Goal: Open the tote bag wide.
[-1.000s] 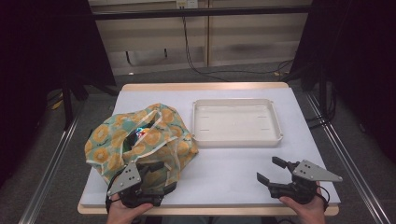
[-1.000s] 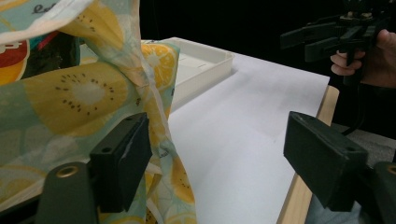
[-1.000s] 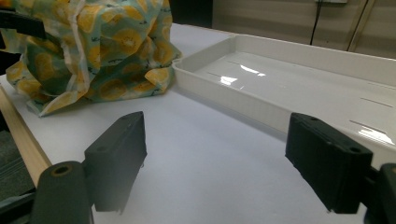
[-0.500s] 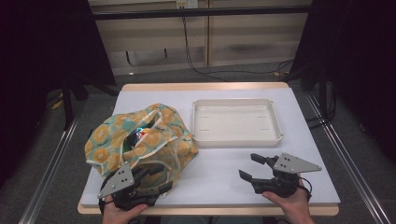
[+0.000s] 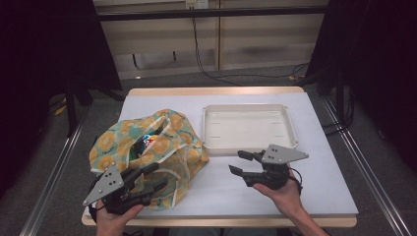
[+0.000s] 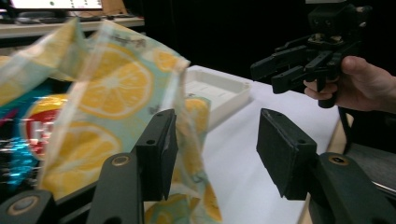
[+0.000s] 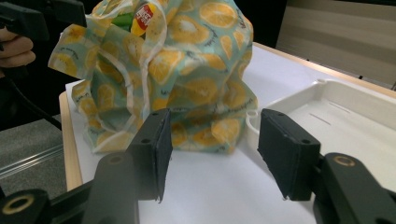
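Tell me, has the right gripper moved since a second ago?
Yes. The right gripper has slid left along the table's near edge, toward the bag, below the tray's front rim.

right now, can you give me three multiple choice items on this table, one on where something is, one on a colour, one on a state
1. Where does the white tray lie relative to the fabric bag in the high view?
A. to its right
B. to its left
C. under it

2. What fruit print is on the bag?
A. red cherries
B. orange citrus slices
C. purple grapes

3. How is the right gripper?
A. clamped on the tray rim
B. shut on the bag
C. open, holding nothing

Answers:
1. A, the tray sits on the right half of the table, the bag on the left.
2. B, orange slices on a teal ground show in all views.
3. C, the right gripper view shows bare table between its pads; its jaws have just been closing.
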Demonstrator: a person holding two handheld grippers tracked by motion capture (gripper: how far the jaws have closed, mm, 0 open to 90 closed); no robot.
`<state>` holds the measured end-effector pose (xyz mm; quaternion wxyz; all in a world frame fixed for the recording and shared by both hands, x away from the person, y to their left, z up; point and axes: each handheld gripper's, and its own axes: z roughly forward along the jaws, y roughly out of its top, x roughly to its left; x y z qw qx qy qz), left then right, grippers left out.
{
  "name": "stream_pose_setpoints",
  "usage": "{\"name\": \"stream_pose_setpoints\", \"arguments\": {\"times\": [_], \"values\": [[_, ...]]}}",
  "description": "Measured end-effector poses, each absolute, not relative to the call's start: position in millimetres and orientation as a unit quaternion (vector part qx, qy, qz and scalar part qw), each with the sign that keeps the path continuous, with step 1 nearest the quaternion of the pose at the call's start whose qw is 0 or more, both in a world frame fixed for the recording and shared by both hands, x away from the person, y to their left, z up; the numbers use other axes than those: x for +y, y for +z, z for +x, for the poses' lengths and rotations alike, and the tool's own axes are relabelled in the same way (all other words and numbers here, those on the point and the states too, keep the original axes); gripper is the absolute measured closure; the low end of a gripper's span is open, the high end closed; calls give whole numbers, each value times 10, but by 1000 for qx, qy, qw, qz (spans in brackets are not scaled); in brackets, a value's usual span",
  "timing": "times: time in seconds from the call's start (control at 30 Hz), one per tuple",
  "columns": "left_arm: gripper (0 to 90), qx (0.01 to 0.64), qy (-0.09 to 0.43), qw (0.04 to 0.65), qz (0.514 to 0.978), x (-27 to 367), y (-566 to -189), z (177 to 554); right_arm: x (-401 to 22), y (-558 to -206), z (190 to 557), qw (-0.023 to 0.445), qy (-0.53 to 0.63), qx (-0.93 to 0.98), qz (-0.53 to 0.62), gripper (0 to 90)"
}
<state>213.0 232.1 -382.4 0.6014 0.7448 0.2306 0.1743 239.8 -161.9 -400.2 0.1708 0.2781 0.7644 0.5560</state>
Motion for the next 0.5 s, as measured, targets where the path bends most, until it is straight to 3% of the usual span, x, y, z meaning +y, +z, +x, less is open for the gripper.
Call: {"name": "stream_pose_setpoints", "arguments": {"times": [0.2,0.5], "values": [[520,239,183,604,738,2432,-3744,2186,-1361,-3909,2636,154,565,766,264,488],[467,270,201,593,731,2719,-3746,2243,-979,-3817,2767,135,575,772,233,455]]}}
